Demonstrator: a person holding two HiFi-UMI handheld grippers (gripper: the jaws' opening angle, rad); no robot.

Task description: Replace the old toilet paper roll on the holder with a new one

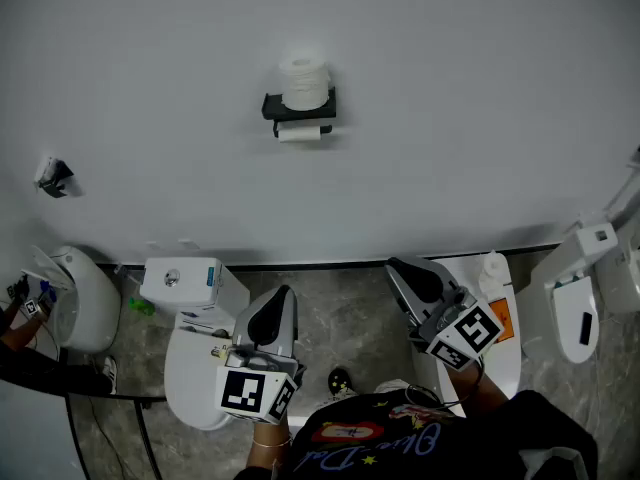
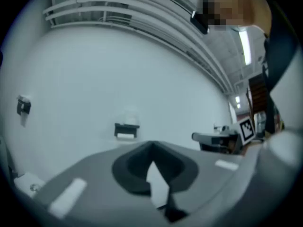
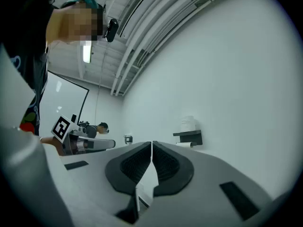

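Atop black holder (image 1: 299, 109), upright white roll (image 1: 304, 82)

Bright, even light frm ceiling tube (image 2: 245, 45); gripper views fisheye, left one blurry.

White roll (image 1: 303, 84) on a black holder (image 1: 298, 108), on a white wall (image 1: 450, 88). Floor (image 1: 345, 323) grey and marbled. Left claw (image 1: 288, 292) and right claw (image 1: 393, 266) are grey with black pads, their cubes patterned in black-and-white squares.

Grey left tool (image 1: 287, 293), grey right tool (image 1: 393, 266), black pads (image 3: 135, 162), black-and-white marker cubes (image 1: 250, 391), black shirt (image 1: 400, 438) (red and blue print)
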